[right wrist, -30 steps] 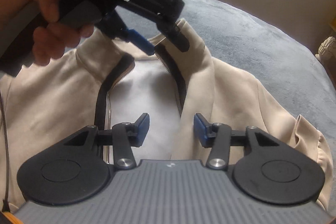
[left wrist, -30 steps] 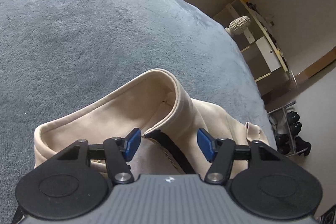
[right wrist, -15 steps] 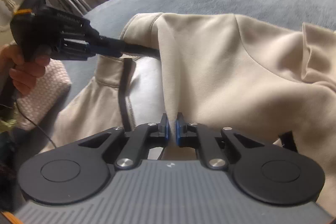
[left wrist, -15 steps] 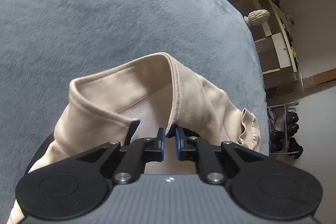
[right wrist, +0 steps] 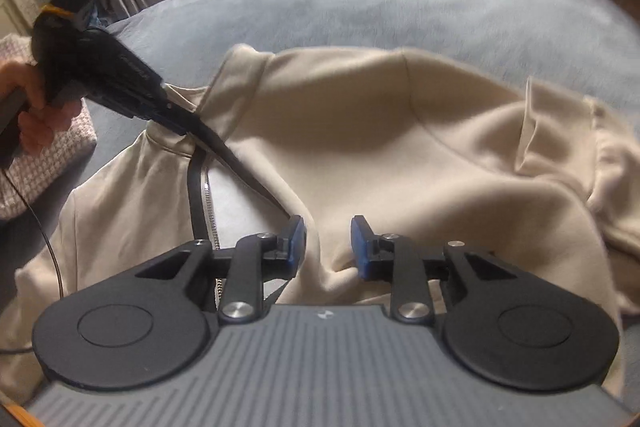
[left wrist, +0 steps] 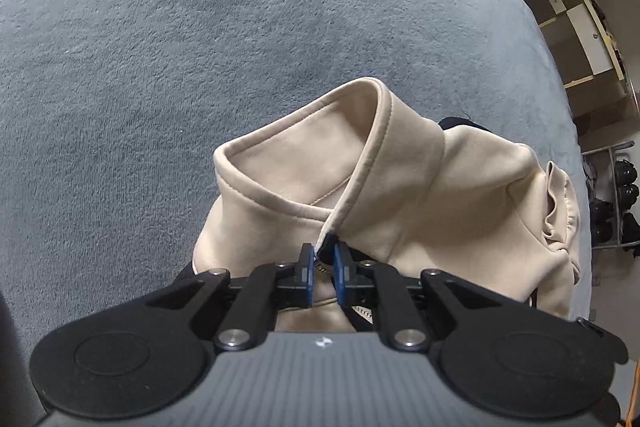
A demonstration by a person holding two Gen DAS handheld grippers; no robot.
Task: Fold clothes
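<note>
A soft beige zip-front jacket (left wrist: 420,195) lies rumpled on a plush grey-blue blanket (left wrist: 160,67), its stitched stand-up collar (left wrist: 320,155) curling upward. The left gripper (left wrist: 321,269) has its blue-padded jaws closed on the collar's front edge by the black zipper tape (right wrist: 197,195). Only the right wrist view shows the right gripper (right wrist: 327,243), jaws spread over a fold of the jacket and holding nothing, and the hand (right wrist: 36,111) gripping the left tool.

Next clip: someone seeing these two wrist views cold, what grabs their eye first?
The beige zip jacket heaped mid-frame on the grey-blue plush blanket. The left gripper has its jaws pinched on the collar's front corner, while the right gripper hangs open over the jacket front.
</note>
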